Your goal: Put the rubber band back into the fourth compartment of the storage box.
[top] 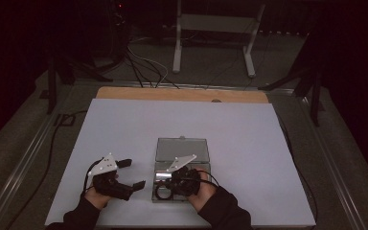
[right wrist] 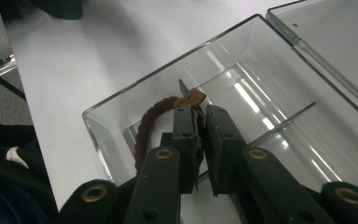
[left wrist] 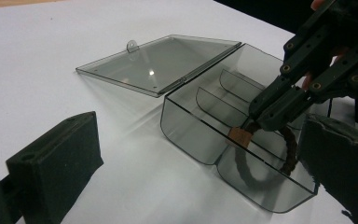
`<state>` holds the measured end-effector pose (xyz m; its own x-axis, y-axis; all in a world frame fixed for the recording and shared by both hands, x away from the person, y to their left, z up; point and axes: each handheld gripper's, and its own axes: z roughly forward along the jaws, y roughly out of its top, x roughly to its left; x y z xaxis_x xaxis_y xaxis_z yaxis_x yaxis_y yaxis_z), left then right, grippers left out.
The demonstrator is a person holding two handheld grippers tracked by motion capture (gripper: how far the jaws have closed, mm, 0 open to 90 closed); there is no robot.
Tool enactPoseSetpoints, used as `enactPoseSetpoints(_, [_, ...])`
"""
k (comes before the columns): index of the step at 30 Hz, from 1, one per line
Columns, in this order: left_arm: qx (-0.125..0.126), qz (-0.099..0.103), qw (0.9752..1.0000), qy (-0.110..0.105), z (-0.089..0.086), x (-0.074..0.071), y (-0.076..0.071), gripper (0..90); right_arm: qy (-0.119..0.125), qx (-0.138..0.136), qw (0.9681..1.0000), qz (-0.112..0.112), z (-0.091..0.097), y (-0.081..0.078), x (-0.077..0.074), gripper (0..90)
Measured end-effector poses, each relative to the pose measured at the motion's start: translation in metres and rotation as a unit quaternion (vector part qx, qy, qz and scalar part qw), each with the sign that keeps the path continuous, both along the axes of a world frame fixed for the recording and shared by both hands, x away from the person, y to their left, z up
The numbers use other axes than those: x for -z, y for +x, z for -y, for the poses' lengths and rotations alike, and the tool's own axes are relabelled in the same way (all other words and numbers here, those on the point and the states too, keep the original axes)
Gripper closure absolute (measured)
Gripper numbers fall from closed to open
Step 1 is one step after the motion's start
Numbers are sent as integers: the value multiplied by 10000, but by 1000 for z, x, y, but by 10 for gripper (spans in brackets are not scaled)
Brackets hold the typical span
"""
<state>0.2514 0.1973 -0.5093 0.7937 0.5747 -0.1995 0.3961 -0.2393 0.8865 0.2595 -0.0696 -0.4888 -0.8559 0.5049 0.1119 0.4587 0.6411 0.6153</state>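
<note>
The brown hair tie [right wrist: 144, 128] is clamped by the right hand-held gripper [right wrist: 199, 112] inside the near compartment of the open clear box [top: 182, 149], apparently for placing, while the left hand-held gripper [top: 132, 173] is kept apart at the left.

Box [top: 182, 182] on table [top: 249, 143], near front edge, lid [top: 181, 149] flat behind it. Band [right wrist: 150, 122] in nearest compartment, tag [right wrist: 189, 99] up against divider. Right gripper [right wrist: 199, 116] inside box on band; left gripper [top: 130, 173] just left of box, clear of it.

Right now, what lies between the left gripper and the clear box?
Only bare white table: in the left gripper view nothing sits between the left gripper and the clear box.
</note>
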Motion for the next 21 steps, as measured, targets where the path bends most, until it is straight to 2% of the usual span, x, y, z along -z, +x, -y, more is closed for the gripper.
enactPoseSetpoints(7, [1,1,10000,2,0,0,0,7,-18,-35,10000,-45,-4,-2,4,823])
enactPoseSetpoints(12, [2,7,10000,18,0,0,0,7,-117,-29,9999,-101,-6,-1,11,818])
enactPoseSetpoints(18, [7,16,10000,15,0,0,0,7,-1,-22,9999,-104,-4,-1,7,733])
enactPoseSetpoints(21, [8,30,10000,12,0,-1,0,7,81,-19,10000,-28,-3,-2,2,684])
